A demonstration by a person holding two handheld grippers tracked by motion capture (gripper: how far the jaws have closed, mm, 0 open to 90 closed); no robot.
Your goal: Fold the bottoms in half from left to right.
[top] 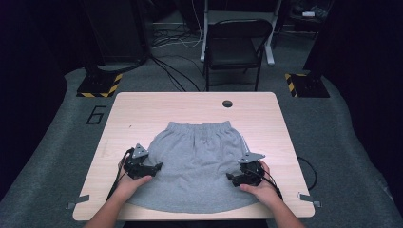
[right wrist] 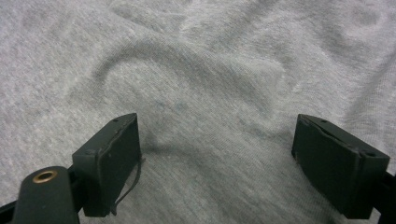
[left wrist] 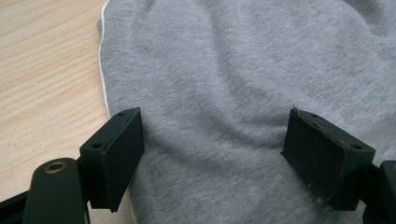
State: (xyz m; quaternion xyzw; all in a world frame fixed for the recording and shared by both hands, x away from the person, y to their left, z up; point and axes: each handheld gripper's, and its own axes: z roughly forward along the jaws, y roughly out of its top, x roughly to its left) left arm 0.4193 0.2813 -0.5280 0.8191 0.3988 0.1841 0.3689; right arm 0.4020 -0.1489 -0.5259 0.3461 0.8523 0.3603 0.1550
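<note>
A grey sweat skirt [top: 197,161] lies flat on the light wooden table [top: 142,107], waistband toward the far side and wide hem at the near edge. My left gripper [top: 153,167] rests over the skirt's left side, near its white-trimmed edge [left wrist: 103,74], jaws wide apart above the fabric [left wrist: 224,93]. My right gripper [top: 232,178] sits over the skirt's right side, jaws spread too, with wrinkled grey cloth [right wrist: 201,93] beneath and nothing pinched. A hand holds each gripper from the near edge.
A round cable hole [top: 227,103] sits near the table's far edge. Behind the table stand a black folding chair [top: 235,45] and floor cables [top: 176,71]. Tape tabs [top: 78,202] mark the near corners. Bare wood lies left of the skirt [left wrist: 42,84].
</note>
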